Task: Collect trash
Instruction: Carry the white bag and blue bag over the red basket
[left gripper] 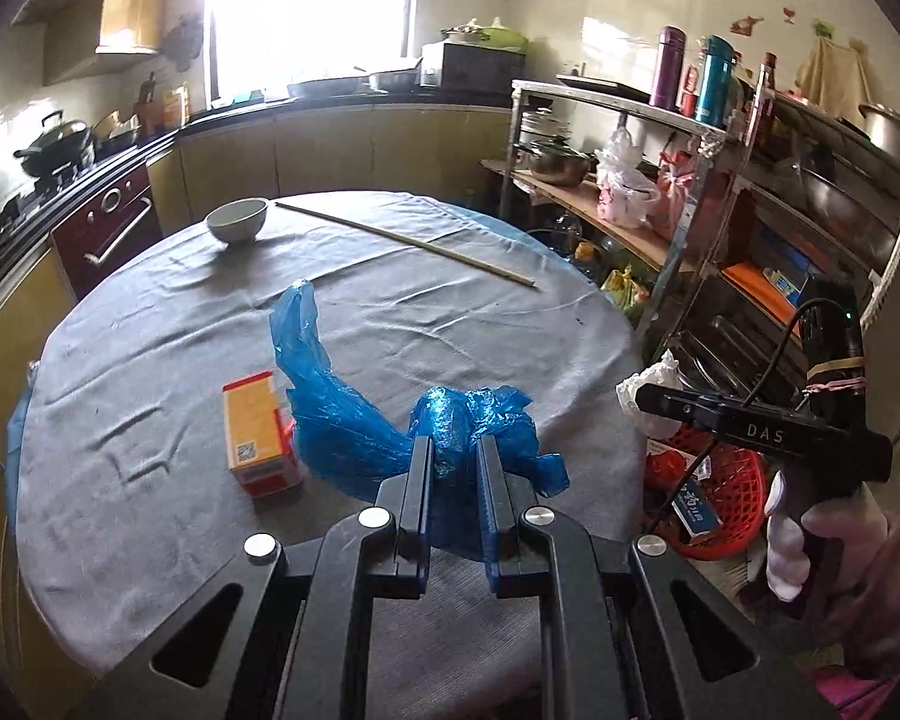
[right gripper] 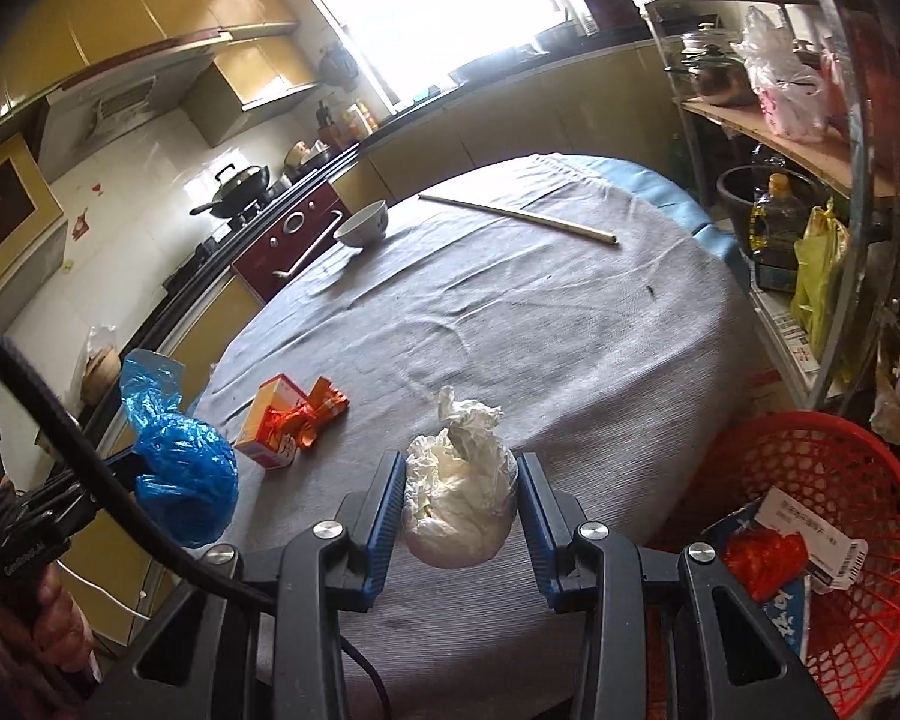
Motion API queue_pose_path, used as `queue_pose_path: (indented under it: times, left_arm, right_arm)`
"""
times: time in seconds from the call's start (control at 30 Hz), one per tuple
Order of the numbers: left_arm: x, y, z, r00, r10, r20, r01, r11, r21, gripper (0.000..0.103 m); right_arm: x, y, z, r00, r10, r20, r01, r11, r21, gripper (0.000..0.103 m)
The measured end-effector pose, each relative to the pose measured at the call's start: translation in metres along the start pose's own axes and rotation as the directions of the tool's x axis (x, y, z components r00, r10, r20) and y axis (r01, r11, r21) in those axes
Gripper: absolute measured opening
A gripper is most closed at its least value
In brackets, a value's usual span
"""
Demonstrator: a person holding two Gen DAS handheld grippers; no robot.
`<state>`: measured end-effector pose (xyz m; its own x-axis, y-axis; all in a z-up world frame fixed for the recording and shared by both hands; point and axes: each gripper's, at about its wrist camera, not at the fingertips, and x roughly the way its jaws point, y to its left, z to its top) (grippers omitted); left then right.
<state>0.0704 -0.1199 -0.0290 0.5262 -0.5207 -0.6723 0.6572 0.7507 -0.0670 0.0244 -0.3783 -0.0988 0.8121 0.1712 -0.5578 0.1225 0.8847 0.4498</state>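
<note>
My left gripper [left gripper: 455,450] is shut on a crumpled blue plastic bag [left gripper: 354,420], held above the near part of the round table; the same blue plastic bag [right gripper: 180,468] shows at the left of the right wrist view. My right gripper [right gripper: 461,468] is shut on a white crumpled bag [right gripper: 459,498], also seen as a white crumpled bag [left gripper: 651,387] past the table's right edge. An orange box [left gripper: 258,432] lies on the grey cloth, with an orange wrapper [right gripper: 312,411] against it. A red basket [right gripper: 834,540] with trash stands on the floor at the right.
A white bowl [left gripper: 238,219] and a long thin stick [left gripper: 402,240] lie at the far side of the table [left gripper: 150,360]. A metal shelf rack [left gripper: 720,192] with pots and bags stands right of it. Counters and a stove run along the left and back.
</note>
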Motion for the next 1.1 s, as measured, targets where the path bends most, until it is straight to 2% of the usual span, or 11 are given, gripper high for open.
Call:
queue_pose_path:
  times: [0.4,1.1]
  left_arm:
    - [0.008,-0.031,0.014,1.000,-0.026,-0.003,0.026,0.997,0.075,0.014]
    - [0.022,-0.087,0.029,0.996,-0.085,-0.026,0.089,0.976,0.200,0.014]
  right_arm:
    - [-0.022,-0.024,0.008,0.998,-0.012,0.068,0.009,0.999,0.049,0.040]
    - [-0.069,-0.077,0.014,0.982,-0.096,0.165,0.073,0.987,0.140,0.040]
